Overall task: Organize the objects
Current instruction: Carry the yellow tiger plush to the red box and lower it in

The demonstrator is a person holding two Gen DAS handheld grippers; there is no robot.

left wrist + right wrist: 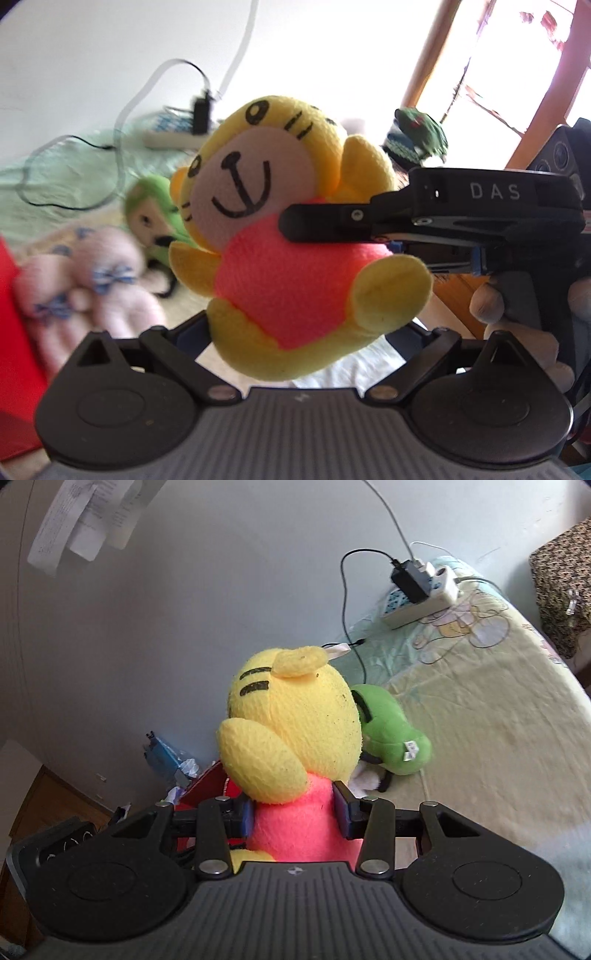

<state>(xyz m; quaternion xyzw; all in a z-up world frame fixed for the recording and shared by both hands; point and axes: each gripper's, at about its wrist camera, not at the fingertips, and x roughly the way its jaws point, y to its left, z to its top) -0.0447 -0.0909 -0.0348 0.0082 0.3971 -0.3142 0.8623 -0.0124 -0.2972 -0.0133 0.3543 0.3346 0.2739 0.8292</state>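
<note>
Yellow tiger plush (295, 716) between right gripper (297, 814) fingers (341, 806)

The white letters "DAS" stand on the black body of the right gripper (291, 225); the wall papers (85, 520) are too blurred to read.

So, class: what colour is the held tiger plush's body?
Bright pink tiger plush, clearest in the left wrist view.

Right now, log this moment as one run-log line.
right hand-held gripper: shut on yellow tiger plush, lifted off bed | left hand-held gripper: open, empty | green plush: lying on bed
</note>
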